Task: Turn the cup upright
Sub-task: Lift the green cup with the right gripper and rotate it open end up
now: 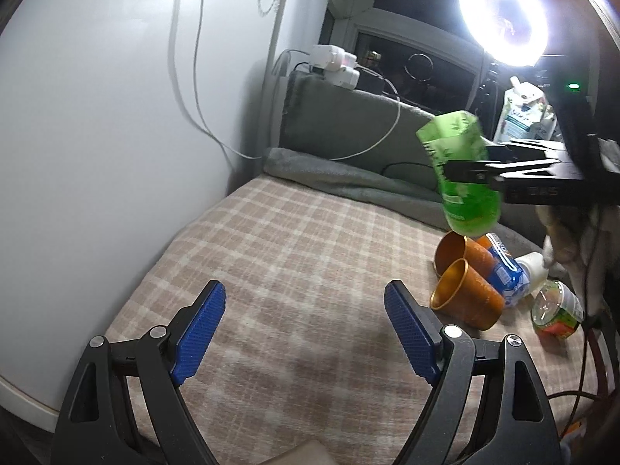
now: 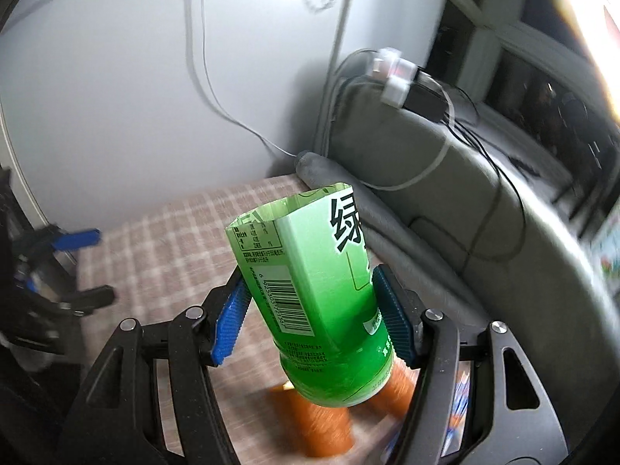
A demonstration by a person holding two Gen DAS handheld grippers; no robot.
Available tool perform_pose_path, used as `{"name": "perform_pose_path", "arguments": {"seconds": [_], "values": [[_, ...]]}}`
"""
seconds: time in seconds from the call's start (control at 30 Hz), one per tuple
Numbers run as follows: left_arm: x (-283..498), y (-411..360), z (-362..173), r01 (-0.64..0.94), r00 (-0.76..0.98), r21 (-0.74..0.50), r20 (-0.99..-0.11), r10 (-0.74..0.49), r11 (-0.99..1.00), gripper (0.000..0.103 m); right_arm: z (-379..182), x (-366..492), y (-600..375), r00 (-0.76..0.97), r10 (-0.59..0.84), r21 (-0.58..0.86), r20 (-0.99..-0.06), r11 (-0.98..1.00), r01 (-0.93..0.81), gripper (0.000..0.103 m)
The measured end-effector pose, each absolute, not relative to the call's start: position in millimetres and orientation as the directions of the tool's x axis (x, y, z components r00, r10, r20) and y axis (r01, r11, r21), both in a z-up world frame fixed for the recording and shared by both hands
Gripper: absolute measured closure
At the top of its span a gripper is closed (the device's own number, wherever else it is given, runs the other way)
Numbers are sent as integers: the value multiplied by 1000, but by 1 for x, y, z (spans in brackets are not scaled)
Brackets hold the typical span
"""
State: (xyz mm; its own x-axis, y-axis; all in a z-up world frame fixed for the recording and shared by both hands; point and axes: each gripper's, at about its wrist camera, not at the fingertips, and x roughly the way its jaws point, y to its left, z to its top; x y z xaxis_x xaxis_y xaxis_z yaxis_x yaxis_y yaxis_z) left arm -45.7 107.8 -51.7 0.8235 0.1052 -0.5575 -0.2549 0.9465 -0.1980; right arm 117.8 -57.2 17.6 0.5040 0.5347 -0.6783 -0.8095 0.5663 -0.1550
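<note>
Left wrist view looks forward and down along its gripper's fingers [image 1: 193, 333] across the plaid blanket [image 1: 271, 255], from well back. Right wrist view sits close behind the green cup [image 2: 325, 290], facing the white wall [image 2: 116, 77]. Both views share blanket, wall, grey cushion [image 1: 348, 131] and cup.

White wall [image 1: 116, 135], bright ring light [image 1: 503, 19]
</note>
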Motion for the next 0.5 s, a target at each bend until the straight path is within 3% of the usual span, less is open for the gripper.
{"name": "perform_pose_path", "arguments": {"seconds": [0.23,0.5], "values": [[-44,92,-46,-203,838,-189,-541,71,961,19,14,104,-136,437,587,164,-681,704,-691,37],[-39,71,-46,-145,840,-188,-543,21,971,19,-41,89,-214,309,665,524,-680,736,-430,37]]}}
